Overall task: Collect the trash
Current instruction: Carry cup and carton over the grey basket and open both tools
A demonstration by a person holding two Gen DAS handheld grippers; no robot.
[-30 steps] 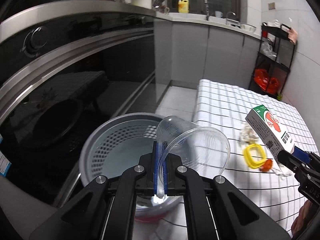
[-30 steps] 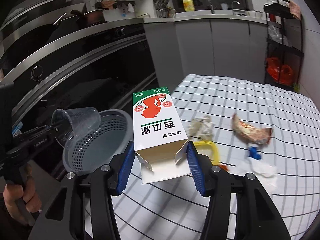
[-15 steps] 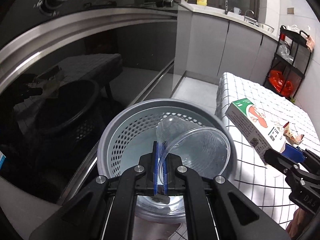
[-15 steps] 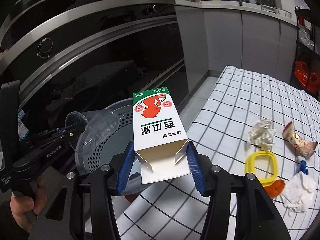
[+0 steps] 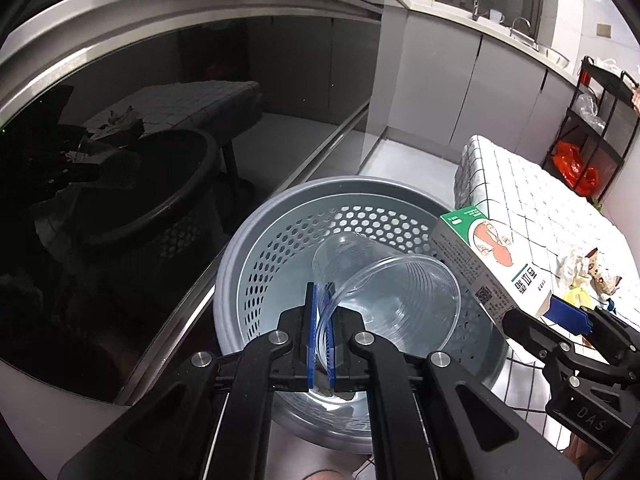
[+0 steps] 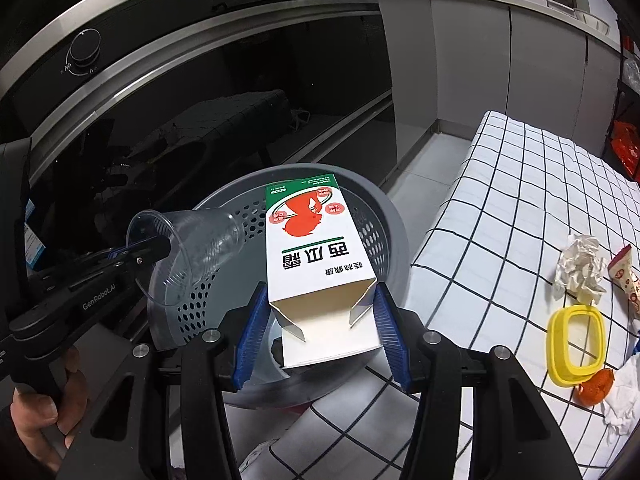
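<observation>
My left gripper [image 5: 320, 312] is shut on the rim of a clear plastic cup [image 5: 384, 284] and holds it over the grey perforated basket [image 5: 256, 240]. My right gripper [image 6: 320, 312] is shut on a white, green and red carton [image 6: 316, 256], open end toward the camera, held over the same basket [image 6: 384, 220]. The carton [image 5: 492, 264] and the right gripper [image 5: 560, 320] show at the right of the left wrist view. The cup [image 6: 192, 252] and the left gripper [image 6: 132, 256] show at the left of the right wrist view.
A checked tablecloth [image 6: 520, 184] to the right carries crumpled paper [image 6: 580, 268], a snack wrapper [image 6: 628, 276], a yellow ring [image 6: 576, 344], an orange piece [image 6: 596, 388] and white tissue [image 6: 624, 396]. A dark glass oven front [image 6: 180, 100] stands behind the basket.
Both grippers have moved left from above the table to above the basket, each carrying its item. The cup and the carton now hang over the basket's inside.
</observation>
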